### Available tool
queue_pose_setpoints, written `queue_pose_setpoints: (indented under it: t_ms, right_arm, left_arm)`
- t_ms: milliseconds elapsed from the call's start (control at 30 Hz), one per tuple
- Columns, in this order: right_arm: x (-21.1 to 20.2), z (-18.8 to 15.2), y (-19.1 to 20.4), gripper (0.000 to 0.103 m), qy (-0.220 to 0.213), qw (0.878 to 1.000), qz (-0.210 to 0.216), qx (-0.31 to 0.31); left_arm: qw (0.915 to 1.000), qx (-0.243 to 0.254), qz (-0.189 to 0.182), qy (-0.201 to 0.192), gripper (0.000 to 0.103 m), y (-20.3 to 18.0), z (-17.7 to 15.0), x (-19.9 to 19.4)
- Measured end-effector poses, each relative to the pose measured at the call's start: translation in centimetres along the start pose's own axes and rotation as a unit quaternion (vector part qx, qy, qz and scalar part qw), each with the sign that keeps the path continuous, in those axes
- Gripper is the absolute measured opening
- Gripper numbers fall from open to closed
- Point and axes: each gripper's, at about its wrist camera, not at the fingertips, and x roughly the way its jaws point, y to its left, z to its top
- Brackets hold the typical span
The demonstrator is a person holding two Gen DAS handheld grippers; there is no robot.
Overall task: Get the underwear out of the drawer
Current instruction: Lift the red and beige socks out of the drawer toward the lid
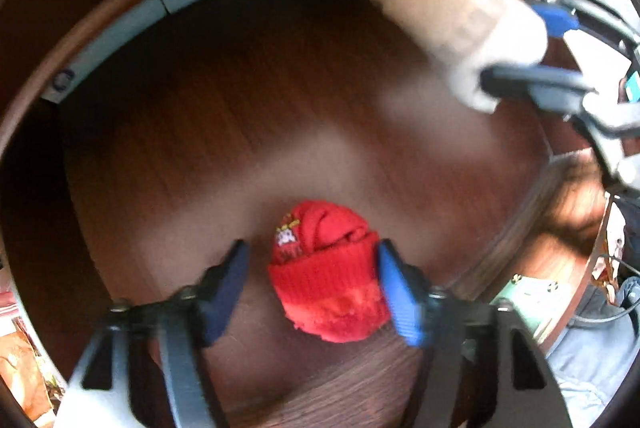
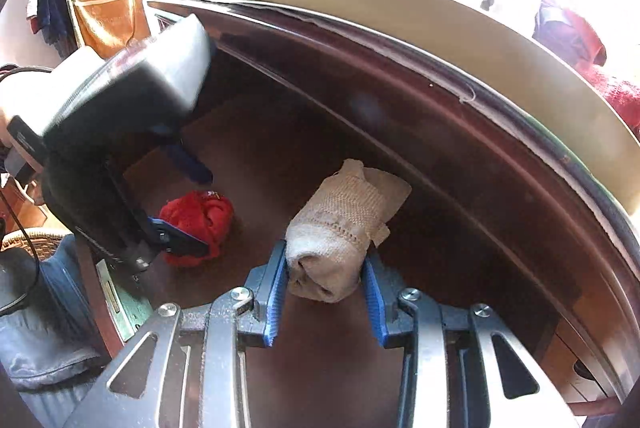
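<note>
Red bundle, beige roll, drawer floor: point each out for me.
red bundle [image 1: 326,280], left wrist view, ribbed band.
beige roll [image 2: 336,232], right wrist view, knitted middle.
drawer floor [image 1: 240,116], left wrist view, bare wood.

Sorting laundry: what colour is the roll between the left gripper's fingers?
Red roll, clearest in the left wrist view.

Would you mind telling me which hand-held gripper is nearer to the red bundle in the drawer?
Left. The left hand-held gripper straddles the red bundle; the right hand-held gripper is off to the side, clamped on the beige bundle.
</note>
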Motion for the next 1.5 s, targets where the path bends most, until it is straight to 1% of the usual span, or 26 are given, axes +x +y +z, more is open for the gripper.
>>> queue_pose_setpoints:
  t_ms: [33, 67, 133, 200, 300, 367, 467, 500, 567, 633, 700, 733, 767, 1000, 1067, 1133, 1167, 1267, 1300, 1333, 1500]
  right_arm:
    - [-0.2, -0.2, 0.1, 0.037, -0.005, 1.0, 0.0, 0.0]
    - [-0.4, -0.1, -0.2, 0.037, -0.008, 1.0, 0.001, 0.0]
    - [-0.5, -0.3, 0.0, 0.037, -0.014, 1.0, -0.002, 0.001]
    - [-0.5, -0.2, 0.2, 0.037, -0.022, 1.0, -0.003, 0.004]
    - [-1.0, -0.8, 0.5, 0.037, -0.036, 0.999, -0.005, 0.009]
    - [-1.4, -1.5, 0.5, 0.037, -0.046, 0.999, -0.006, 0.011]
    - [-1.6, -2.2, 0.8, 0.037, -0.061, 0.998, -0.007, 0.017]
    - [-2.6, -2.6, 0.5, 0.037, -0.067, 0.998, -0.006, 0.019]
    - [-3.0, -3.0, 0.7, 0.037, -0.076, 0.997, -0.005, 0.023]
    - [-3.8, -3.1, 0.5, 0.037, -0.087, 0.996, -0.004, 0.025]
    - [-4.4, -2.5, 0.4, 0.037, -0.091, 0.996, -0.002, 0.027]
    - [-5.0, -2.9, -0.1, 0.037, -0.092, 0.995, -0.002, 0.028]
    - [-7.0, -2.4, -0.7, 0.037, -0.095, 0.995, -0.003, 0.028]
    - [-8.7, -3.3, -0.1, 0.037, -0.12, 0.992, -0.007, 0.033]
    - [-9.0, -2.1, -0.5, 0.037, -0.128, 0.991, -0.009, 0.033]
    - [-9.7, -2.1, -0.5, 0.037, -0.138, 0.99, -0.011, 0.033]
    - [-9.3, -1.2, -0.3, 0.037, -0.144, 0.989, -0.013, 0.032]
    - [-10.1, -0.5, 0.1, 0.037, -0.163, 0.986, -0.021, 0.026]
    - [-10.5, -0.3, 0.2, 0.037, -0.168, 0.985, -0.023, 0.025]
    - [-10.9, -0.1, 0.1, 0.037, -0.174, 0.984, -0.025, 0.024]
    - [-13.1, 1.6, -0.1, 0.037, -0.197, 0.98, -0.036, 0.017]
  left_arm:
    - [1.0, 0.001, -0.004, 0.0, 0.047, 0.3, -0.1, 0.0]
    - [1.0, 0.004, -0.006, -0.002, 0.046, 0.3, -0.1, 0.1]
    - [0.9999, 0.01, -0.003, -0.011, 0.039, 0.4, 0.2, -0.1]
    - [0.9994, 0.015, 0.003, -0.03, 0.034, -0.1, -0.3, -0.4]
    - [0.9971, 0.021, 0.026, -0.068, 0.031, -0.8, -0.7, -1.8]
    - [0.9936, 0.021, 0.047, -0.101, 0.031, -1.1, -1.2, -2.8]
    - [0.9859, 0.017, 0.076, -0.148, 0.031, -2.0, -1.7, -4.0]
    - [0.9828, 0.015, 0.085, -0.164, 0.031, -2.1, -2.0, -4.4]
    - [0.9765, 0.015, 0.102, -0.189, 0.031, -2.5, -2.3, -5.0]
    - [0.9696, 0.012, 0.12, -0.213, 0.03, -2.9, -2.7, -5.5]
    - [0.964, 0.007, 0.126, -0.234, 0.03, -3.3, -3.2, -6.2]
    - [0.9611, 0.004, 0.131, -0.243, 0.03, -3.5, -3.4, -6.8]
    - [0.9577, 0.001, 0.138, -0.253, 0.03, -3.5, -3.5, -7.0]
    - [0.941, -0.004, 0.16, -0.298, 0.029, -4.2, -3.8, -8.9]
    - [0.9355, -0.003, 0.168, -0.311, 0.029, -4.5, -4.0, -9.7]
    - [0.9304, -0.005, 0.173, -0.323, 0.029, -4.7, -4.2, -10.7]
    - [0.9276, -0.006, 0.175, -0.33, 0.029, -4.9, -4.3, -11.2]
    - [0.9197, -0.008, 0.179, -0.349, 0.029, -5.0, -4.7, -12.4]
    - [0.9174, -0.008, 0.179, -0.355, 0.029, -4.8, -4.4, -12.9]
    - [0.9155, -0.008, 0.18, -0.36, 0.029, -4.3, -3.7, -12.4]
    - [0.9041, -0.01, 0.19, -0.383, 0.029, -4.2, -2.7, -15.1]
